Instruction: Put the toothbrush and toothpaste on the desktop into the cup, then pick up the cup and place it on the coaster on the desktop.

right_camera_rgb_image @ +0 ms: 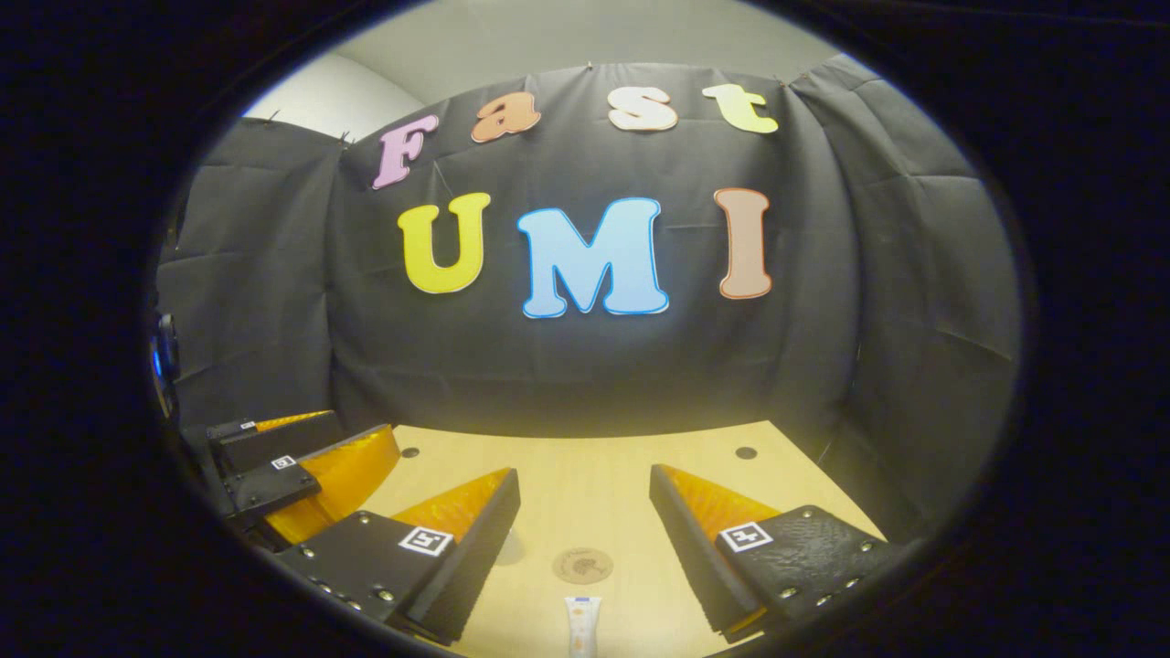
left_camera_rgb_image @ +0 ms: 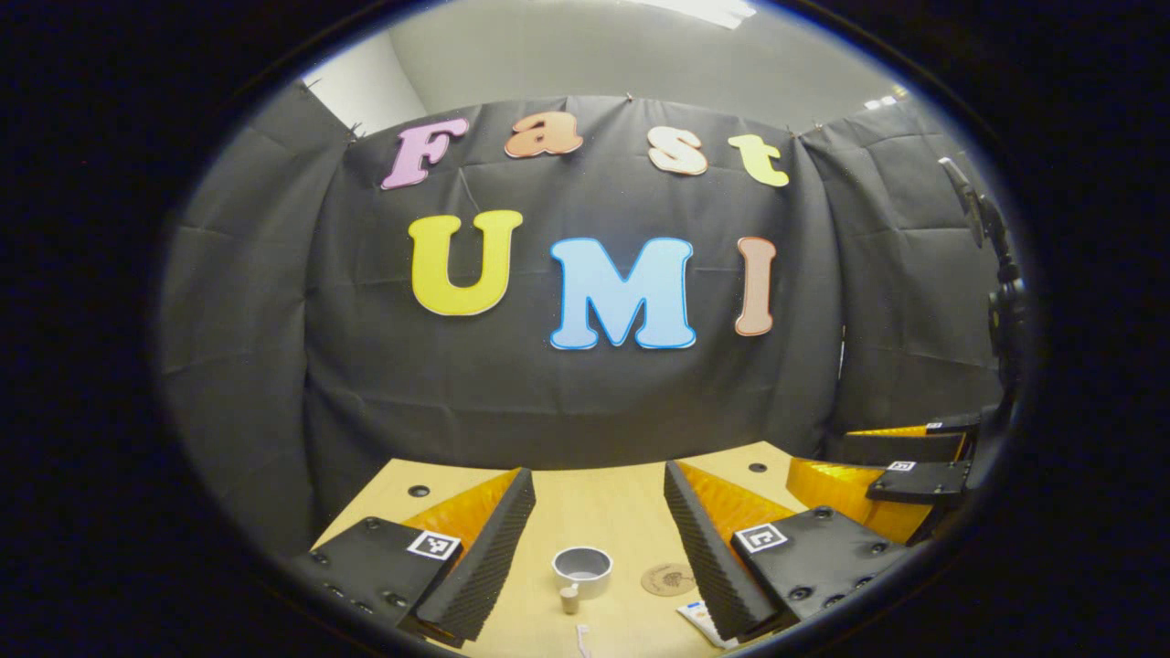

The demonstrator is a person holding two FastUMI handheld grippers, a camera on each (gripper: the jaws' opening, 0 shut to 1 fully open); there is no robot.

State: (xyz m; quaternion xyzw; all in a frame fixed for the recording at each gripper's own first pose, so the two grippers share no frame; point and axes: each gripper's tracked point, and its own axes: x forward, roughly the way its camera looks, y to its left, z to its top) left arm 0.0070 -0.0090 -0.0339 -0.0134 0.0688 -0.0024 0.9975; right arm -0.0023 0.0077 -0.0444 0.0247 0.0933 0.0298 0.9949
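In the left gripper view a pale grey cup [left_camera_rgb_image: 582, 568] stands upright on the wooden desktop [left_camera_rgb_image: 594, 507], with a round cork coaster [left_camera_rgb_image: 668, 579] just to its right. The toothpaste tube [left_camera_rgb_image: 698, 620] peeks out beside my right finger, and a thin white piece, probably the toothbrush [left_camera_rgb_image: 582, 640], lies at the bottom edge. My left gripper [left_camera_rgb_image: 597, 471] hangs open above the desk, holding nothing. In the right gripper view the coaster [right_camera_rgb_image: 582, 566] lies ahead, with the toothpaste tube [right_camera_rgb_image: 582, 626] nearer to me. My right gripper [right_camera_rgb_image: 585, 472] is open too, nothing between its fingers.
A small pale stub [left_camera_rgb_image: 569, 599] stands in front of the cup. The other gripper [left_camera_rgb_image: 914, 466] hovers at the right of the left gripper view, and the left one [right_camera_rgb_image: 292, 466] at the left of the right gripper view. Black cloth walls close the desk's far edge.
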